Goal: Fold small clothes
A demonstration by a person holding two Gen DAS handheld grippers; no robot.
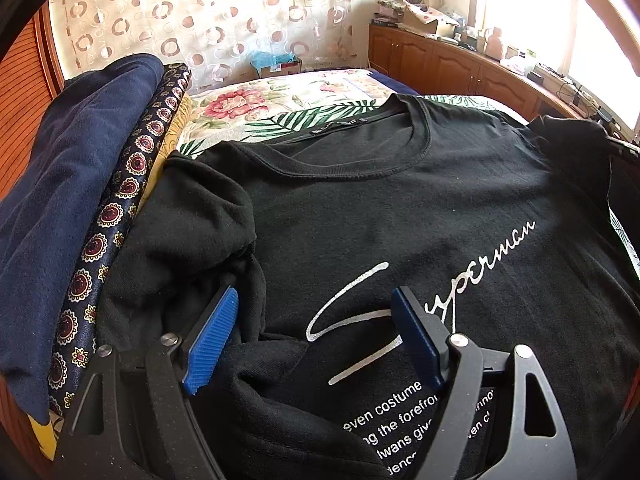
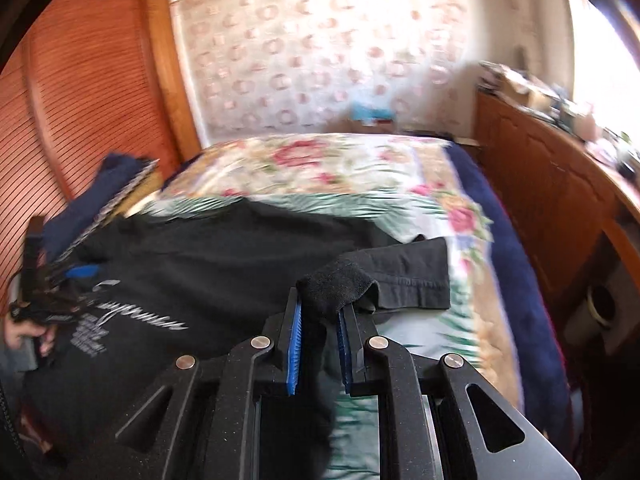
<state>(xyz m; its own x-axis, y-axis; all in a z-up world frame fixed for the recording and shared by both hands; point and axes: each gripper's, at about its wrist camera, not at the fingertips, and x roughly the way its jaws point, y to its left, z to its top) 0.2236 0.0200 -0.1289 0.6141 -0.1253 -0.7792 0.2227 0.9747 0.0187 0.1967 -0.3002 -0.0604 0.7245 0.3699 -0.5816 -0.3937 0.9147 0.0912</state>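
Observation:
A black T-shirt (image 1: 400, 208) with white "Superman" script lies face up on the bed, collar toward the far end. My left gripper (image 1: 316, 294) hovers low over its chest print and bunched left sleeve (image 1: 192, 216). Its blue pads (image 1: 214, 340) stand wide apart and press on nothing. In the right wrist view the same T-shirt (image 2: 208, 264) spreads to the left. My right gripper (image 2: 320, 304) is shut on a fold of the black fabric at the right sleeve (image 2: 412, 276), which is lifted off the bedspread. That view is motion-blurred.
A pile of clothes sits left of the shirt: a navy garment (image 1: 60, 180) over a dark medallion-patterned cloth (image 1: 120, 208). The floral bedspread (image 2: 320, 168) stretches beyond. A slatted wooden headboard (image 2: 80, 100) stands at left, a cluttered wooden cabinet (image 2: 540, 184) at right. A hand (image 2: 24, 332) shows at the left edge.

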